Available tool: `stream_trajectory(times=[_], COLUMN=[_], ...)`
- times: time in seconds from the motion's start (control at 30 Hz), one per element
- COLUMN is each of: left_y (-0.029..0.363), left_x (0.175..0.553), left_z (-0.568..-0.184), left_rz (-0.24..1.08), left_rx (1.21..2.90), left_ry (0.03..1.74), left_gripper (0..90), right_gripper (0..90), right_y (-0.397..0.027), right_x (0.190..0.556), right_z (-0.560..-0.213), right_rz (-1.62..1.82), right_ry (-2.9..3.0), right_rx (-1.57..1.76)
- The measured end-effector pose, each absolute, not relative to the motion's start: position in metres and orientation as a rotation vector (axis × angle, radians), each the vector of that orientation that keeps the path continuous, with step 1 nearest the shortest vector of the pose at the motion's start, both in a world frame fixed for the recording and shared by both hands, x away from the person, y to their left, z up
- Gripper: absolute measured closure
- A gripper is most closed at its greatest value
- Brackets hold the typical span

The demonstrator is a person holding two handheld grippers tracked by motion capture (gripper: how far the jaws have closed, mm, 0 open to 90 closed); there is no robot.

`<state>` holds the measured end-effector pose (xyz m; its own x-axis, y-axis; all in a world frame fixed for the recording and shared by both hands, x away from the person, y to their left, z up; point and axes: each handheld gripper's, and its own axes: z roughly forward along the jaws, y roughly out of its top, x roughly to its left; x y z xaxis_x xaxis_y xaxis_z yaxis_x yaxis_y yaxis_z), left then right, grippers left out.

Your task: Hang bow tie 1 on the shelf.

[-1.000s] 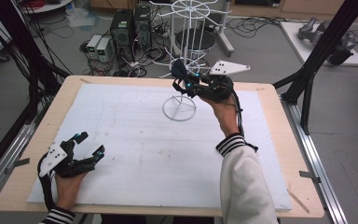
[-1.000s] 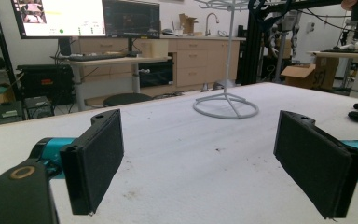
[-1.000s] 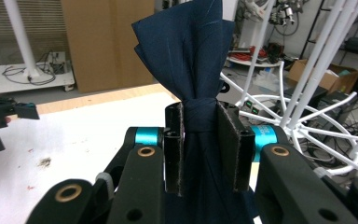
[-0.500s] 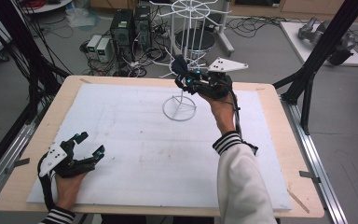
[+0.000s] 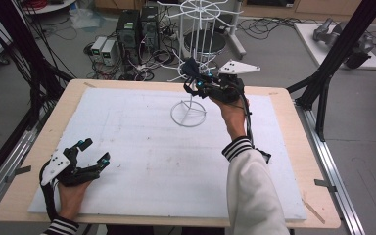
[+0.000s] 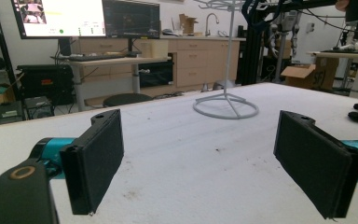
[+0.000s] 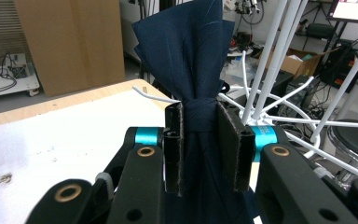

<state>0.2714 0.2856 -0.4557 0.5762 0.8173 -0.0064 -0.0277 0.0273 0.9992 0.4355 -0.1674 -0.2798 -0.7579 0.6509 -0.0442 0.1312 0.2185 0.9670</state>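
Dark navy cloth (image 7: 193,51), bunched tight at its middle and fanning out above, held upright right next to the white wire rack's (image 5: 196,58) prongs.

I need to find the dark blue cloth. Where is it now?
The dark blue cloth is pinched in the right gripper, raised beside the white wire rack at the table's far edge.

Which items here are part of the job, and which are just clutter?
In the job:
- dark blue cloth, clamped in the right gripper
- white wire rack, which the cloth is held up against

Just around:
- left gripper, open and resting on the white mat
- computers and cables on the floor
- monitors and cabinets behind the table
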Motion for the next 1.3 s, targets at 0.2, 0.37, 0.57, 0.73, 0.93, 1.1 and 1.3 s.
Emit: stream_trajectory(times=[0.2,0.37,0.57,0.73,0.93,1.1,1.3], left_y=[0.286,0.286,0.286,0.286,0.286,0.285,0.286], left_x=[0.271,0.271,0.271,0.271,0.271,0.271,0.271], left_z=[-0.456,-0.456,-0.456,-0.456,-0.456,-0.456,-0.456], left_rz=[0.754,0.755,0.754,0.753,0.754,0.755,0.756], left_rx=[1.404,1.398,1.400,1.400,1.402,1.400,1.398], left_ry=[0.728,0.729,0.730,0.729,0.728,0.726,0.727], left_gripper=[16.2,16.2,16.2,16.2,16.2,16.2,16.2], right_gripper=[72.3,67.1,58.9,38.4,11.2,11.1,11.1], right_y=[-0.166,-0.166,-0.169,-0.169,-0.170,-0.179,-0.197], right_x=[0.437,0.437,0.435,0.431,0.419,0.403,0.388], right_z=[-0.281,-0.279,-0.277,-0.275,-0.271,-0.263,-0.265], right_rz=[1.527,1.510,1.510,1.513,1.531,1.545,1.533], right_ry=[2.052,2.034,1.999,1.994,1.975,1.967,1.943], right_rx=[0.733,0.734,0.754,0.764,0.773,0.735,0.747])
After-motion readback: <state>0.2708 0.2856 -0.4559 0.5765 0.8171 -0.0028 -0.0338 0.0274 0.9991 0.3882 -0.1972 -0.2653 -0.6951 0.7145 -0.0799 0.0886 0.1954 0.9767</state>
